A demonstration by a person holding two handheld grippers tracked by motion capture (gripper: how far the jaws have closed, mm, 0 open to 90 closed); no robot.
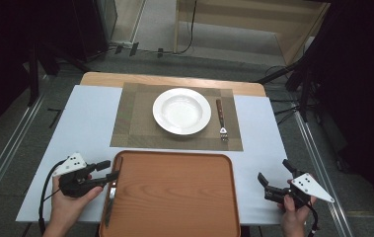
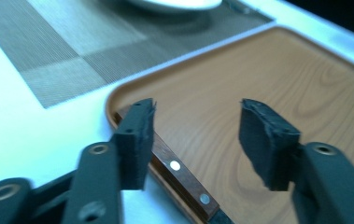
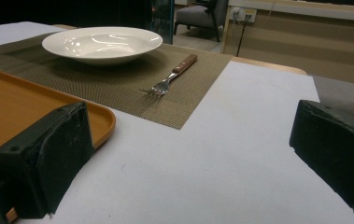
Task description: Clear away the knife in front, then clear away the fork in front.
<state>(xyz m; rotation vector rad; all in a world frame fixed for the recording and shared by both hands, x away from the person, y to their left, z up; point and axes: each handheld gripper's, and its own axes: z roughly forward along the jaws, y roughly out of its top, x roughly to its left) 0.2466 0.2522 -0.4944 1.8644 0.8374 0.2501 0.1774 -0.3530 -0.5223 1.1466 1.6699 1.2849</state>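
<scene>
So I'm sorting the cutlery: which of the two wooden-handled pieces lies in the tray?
The knife, along the tray's left edge by the left gripper. The fork lies on the placemat, right of the plate.

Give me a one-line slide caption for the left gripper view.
Open left gripper poised over a wooden-handled, riveted knife lying along the near edge of the orange wood-grain tray.

We are seeing a white plate (image 1: 181, 111) sitting at the centre of a woven placemat (image 1: 135, 123) in the upper middle of the high view. A fork (image 1: 221, 120) with a wooden handle is lying on the mat just right of the plate, tines toward the lower edge. The mat is resting on a pale tabletop (image 1: 86, 123).
</scene>
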